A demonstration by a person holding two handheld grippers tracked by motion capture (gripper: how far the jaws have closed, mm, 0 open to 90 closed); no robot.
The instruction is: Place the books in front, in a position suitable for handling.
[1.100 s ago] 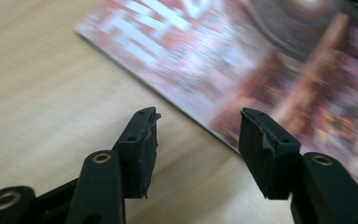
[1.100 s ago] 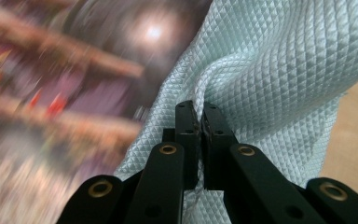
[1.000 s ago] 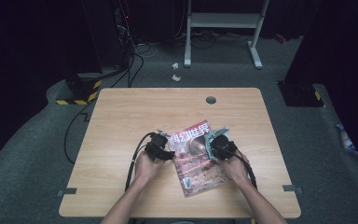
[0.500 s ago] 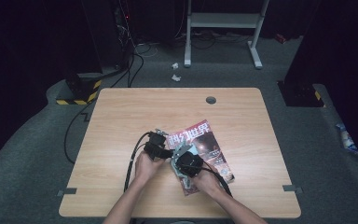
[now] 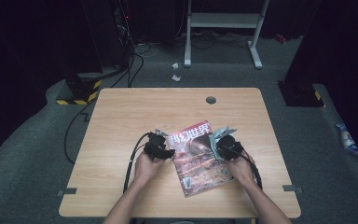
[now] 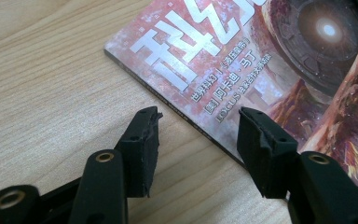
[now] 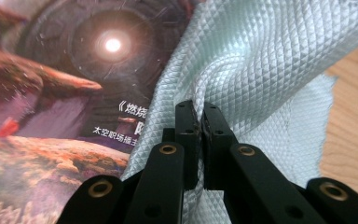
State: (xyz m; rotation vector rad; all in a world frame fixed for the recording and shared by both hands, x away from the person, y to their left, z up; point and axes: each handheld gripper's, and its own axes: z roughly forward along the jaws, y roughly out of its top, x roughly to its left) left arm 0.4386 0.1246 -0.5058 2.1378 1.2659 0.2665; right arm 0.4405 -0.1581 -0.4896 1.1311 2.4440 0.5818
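Each hand-held gripper is black: the left hand-held gripper is a blocky body with a thick black cable looping off toward 7 o'clock, and the right hand-held gripper trails its own black cable toward 5 o'clock beside the forearm. In the gripper views the jaws are matte black arms with brass-ringed screw holes, tipped with black foam-like pads that look chipped and ragged at the edges. The person's forearms are bare, with no sleeves showing.
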